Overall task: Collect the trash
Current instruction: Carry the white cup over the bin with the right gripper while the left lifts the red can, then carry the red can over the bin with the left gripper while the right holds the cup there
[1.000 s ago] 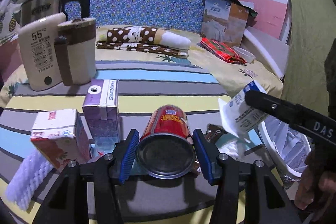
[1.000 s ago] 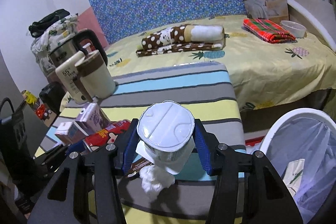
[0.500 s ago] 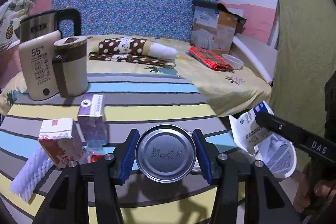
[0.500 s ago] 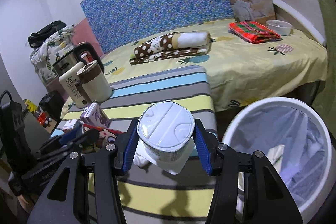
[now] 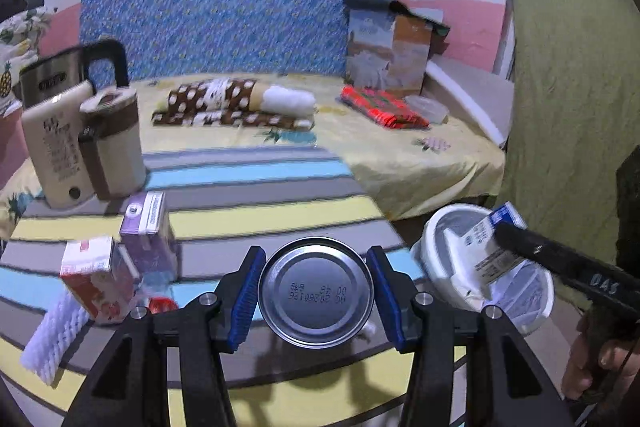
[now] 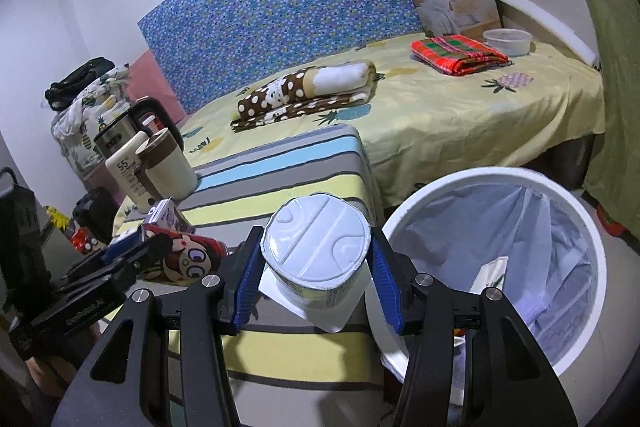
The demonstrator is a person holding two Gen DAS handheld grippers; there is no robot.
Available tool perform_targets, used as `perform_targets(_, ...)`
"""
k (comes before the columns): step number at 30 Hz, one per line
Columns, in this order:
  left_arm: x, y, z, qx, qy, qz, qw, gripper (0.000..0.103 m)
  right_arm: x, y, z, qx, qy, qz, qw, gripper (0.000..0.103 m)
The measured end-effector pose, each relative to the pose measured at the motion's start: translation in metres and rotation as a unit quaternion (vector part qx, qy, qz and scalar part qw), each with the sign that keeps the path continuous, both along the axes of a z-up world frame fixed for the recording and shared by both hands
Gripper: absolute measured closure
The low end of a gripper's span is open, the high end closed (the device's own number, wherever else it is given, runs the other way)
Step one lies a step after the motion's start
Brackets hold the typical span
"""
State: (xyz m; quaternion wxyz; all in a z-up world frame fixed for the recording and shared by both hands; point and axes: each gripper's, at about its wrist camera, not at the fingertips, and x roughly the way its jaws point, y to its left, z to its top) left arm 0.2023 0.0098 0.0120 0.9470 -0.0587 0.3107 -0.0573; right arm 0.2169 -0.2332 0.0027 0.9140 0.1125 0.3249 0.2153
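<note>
My left gripper (image 5: pixel 316 267) is shut on a red can (image 5: pixel 316 291), held off the striped table with its silver bottom facing the camera. In the right wrist view the same can (image 6: pixel 184 259) shows a cartoon face at the lower left. My right gripper (image 6: pixel 316 247) is shut on a white cup with a foil lid (image 6: pixel 316 259), a paper label hanging under it. The cup hangs just left of the rim of a white bin (image 6: pixel 492 173) lined with a clear bag. From the left wrist view the cup (image 5: pixel 492 247) sits in front of the bin (image 5: pixel 436 255).
On the striped table (image 5: pixel 260 203) stand a purple carton (image 5: pixel 148 231), a red-and-white carton (image 5: pixel 96 275), a white foam net (image 5: pixel 56 335), a kettle (image 5: pixel 52 131) and a brown-and-cream jug (image 5: pixel 116 143). Behind is a bed (image 6: pixel 440 107). A hand (image 5: pixel 600 359) grips the right tool.
Both grippers have swung right toward the bin with their loads. The can has come up off the table and tipped level. The bin now fills much more of the right wrist view.
</note>
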Motion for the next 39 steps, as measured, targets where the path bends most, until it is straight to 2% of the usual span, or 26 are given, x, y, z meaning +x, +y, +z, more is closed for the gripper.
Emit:
perform_targets(8, -0.015, 0.023, 0.015, 0.005, 0.03, 0.017, 0.9994, 0.051, -0.002, -0.003, -0.004, 0.01, 0.006, 0.006, 1.0, 0.05)
perform_targets(15, -0.012, 0.013, -0.013, 0.009, 0.075, -0.008, 0.9971, 0.051, -0.008, -0.003, -0.006, 0.005, 0.007, 0.013, 1.0, 0.05)
perform_targets(18, -0.014, 0.007, -0.015, 0.019, 0.061, -0.017, 0.9978, 0.051, -0.009, -0.002, -0.008, -0.002, 0.01, 0.015, 1.0, 0.05)
perform_targets(20, -0.012, 0.006, -0.018, 0.012, 0.06, -0.024, 0.9978, 0.051, -0.01, -0.001, -0.009, -0.005, 0.013, 0.015, 1.0, 0.05)
perform_targets(27, -0.007, 0.001, -0.03, 0.031, 0.058, -0.017, 0.9977, 0.05, -0.014, -0.001, -0.005, -0.01, 0.01, 0.015, 1.0, 0.05)
perform_targets(35, -0.014, -0.01, -0.023, 0.046, 0.047, -0.016, 0.9977, 0.051, -0.016, -0.003, -0.004, -0.012, 0.006, 0.015, 1.0, 0.05)
perform_targets(39, -0.018, -0.015, -0.012, 0.039, 0.035, -0.022, 0.9984, 0.051, -0.019, -0.007, -0.003, -0.014, 0.003, 0.011, 1.0, 0.05)
